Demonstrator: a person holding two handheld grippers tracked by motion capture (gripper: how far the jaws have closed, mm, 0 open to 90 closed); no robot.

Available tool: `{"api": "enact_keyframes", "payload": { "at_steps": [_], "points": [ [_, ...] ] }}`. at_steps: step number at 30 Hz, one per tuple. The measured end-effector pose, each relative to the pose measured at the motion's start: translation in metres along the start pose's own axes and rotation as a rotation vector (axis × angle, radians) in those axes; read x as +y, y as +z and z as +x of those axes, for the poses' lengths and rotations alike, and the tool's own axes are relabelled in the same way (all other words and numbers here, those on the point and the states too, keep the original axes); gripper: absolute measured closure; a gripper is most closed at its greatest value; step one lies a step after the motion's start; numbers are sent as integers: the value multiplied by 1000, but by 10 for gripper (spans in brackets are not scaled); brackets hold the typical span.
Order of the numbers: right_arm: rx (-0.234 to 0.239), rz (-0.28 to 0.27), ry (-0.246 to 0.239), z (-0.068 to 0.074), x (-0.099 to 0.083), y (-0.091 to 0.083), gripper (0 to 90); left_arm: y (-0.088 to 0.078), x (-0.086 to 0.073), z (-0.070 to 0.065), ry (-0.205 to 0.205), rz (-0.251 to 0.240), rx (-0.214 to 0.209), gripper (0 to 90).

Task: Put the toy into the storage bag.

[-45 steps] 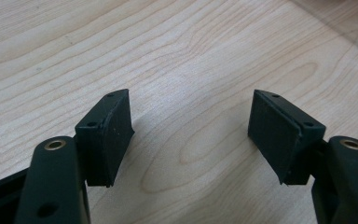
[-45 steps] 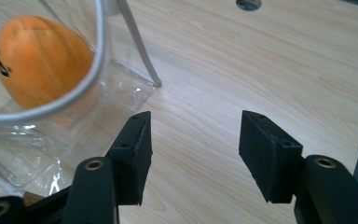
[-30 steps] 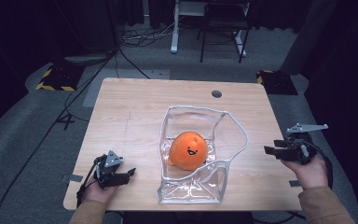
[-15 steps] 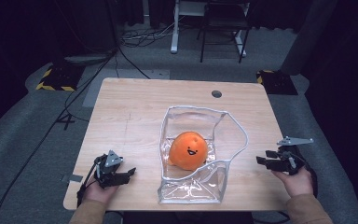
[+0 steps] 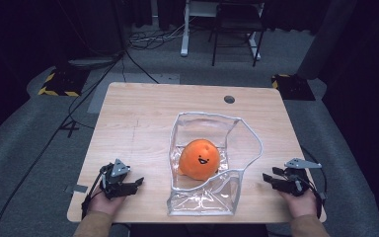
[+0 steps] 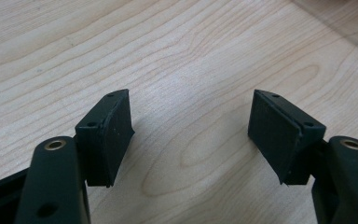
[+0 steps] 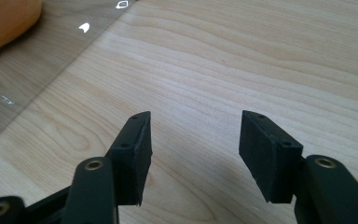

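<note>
High view: wooden table with a clear plastic bag lying open near the front edge, mouth rimmed in white and standing up toward the far side. Inside it, an orange round plush with a smiling face, sitting on the bag's lower sheet about mid-bag. Left gripper rests at the table's front left, jaws pointing right toward the bag, well apart from it; a grey three-cornered plate on top, hand and tan sleeve behind. Right gripper sits at the front right, jaws pointing left at the bag's near right corner, near but not touching. A grommet hole at the far edge of the table; beyond, floor cables and a chair base in the dark. Left gripper view: both black jaws spread wide, nothing between them, bare wood grain of the table beneath; pads hover close over the surface. Right gripper view: jaws likewise spread, released, grasping nothing, over the bare table. Upper left of that view, the bag's clear sheet lies flat on the wood with small glints on it, and a bit of the orange plush shows at the corner, well apart from the jaw tips.
</note>
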State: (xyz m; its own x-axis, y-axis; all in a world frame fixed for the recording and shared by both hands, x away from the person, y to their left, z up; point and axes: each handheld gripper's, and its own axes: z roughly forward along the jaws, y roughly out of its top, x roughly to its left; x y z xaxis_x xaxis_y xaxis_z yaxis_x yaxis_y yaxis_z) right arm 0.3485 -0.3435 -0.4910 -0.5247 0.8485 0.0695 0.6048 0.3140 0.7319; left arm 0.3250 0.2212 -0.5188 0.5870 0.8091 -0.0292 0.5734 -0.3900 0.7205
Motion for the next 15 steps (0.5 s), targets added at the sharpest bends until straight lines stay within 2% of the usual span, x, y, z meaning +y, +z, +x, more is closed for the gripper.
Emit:
{"api": "enact_keyframes", "payload": {
  "at_steps": [4, 7, 10, 12, 14, 15],
  "points": [
    [-17, -8, -11, 0, -7, 6, 432, 0, 0, 0, 0, -1, -1, 309],
    [-54, -17, -69, 2, -12, 11, 412, 0, 0, 0, -3, -1, -1, 309],
    [-54, -49, -75, 1, -15, 13, 388, 0, 0, 0, -1, -1, -1, 309],
    [-45, -40, -79, 0, -14, 14, 292, 0, 0, 0, -1, -1, -1, 309],
    [-39, -19, -88, -2, -11, 18, 159, 0, 0, 0, -1, -1, -1, 309],
    [-33, -10, -93, -2, -10, 19, 139, 0, 0, 0, -1, -1, -1, 309]
  ]
}}
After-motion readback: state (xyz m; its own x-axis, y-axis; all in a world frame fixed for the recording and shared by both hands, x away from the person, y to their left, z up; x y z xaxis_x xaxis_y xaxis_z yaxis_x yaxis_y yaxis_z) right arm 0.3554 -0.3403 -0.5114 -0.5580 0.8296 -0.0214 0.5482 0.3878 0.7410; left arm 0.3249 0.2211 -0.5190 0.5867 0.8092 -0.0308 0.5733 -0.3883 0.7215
